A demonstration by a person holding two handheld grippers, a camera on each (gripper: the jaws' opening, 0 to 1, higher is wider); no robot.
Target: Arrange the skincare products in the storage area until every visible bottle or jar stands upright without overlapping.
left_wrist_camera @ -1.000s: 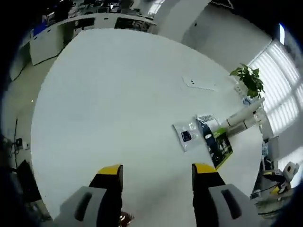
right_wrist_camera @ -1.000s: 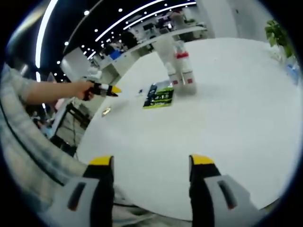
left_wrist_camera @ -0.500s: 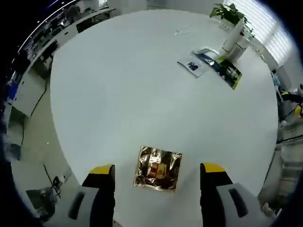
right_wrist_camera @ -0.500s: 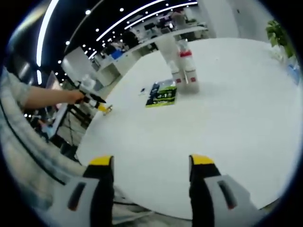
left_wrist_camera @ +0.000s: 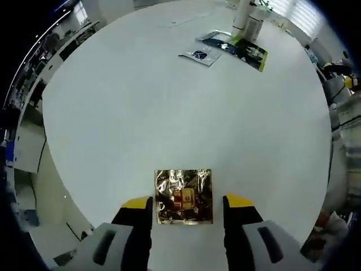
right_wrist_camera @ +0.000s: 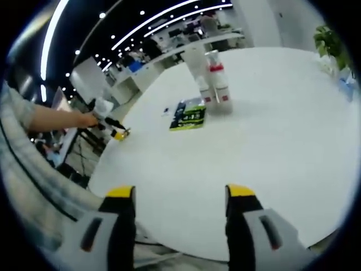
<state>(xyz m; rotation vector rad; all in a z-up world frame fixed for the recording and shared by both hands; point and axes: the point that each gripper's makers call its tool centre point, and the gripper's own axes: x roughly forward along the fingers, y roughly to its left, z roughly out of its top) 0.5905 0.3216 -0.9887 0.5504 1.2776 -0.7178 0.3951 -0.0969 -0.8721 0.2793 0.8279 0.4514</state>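
Note:
A gold foil sachet lies flat on the white round table, right between the yellow tips of my left gripper. Its jaws stand open, one on each side of the sachet, neither one pressing it. Far across the table stand white bottles, with a green-black pack and a small blue-white sachet lying flat before them. In the right gripper view the bottles carry red bands and stand upright beside the pack. My right gripper hangs open over the table's near edge, holding nothing.
A person's hand holds the left gripper at the table's left edge. A potted plant stands at the far right. Office desks and ceiling lights lie beyond the table. A wide bare stretch of tabletop separates the grippers from the bottles.
The left gripper has dropped toward the gold sachet, which now sits between its jaws; the jaws stand a little closer together. The right gripper view has barely shifted.

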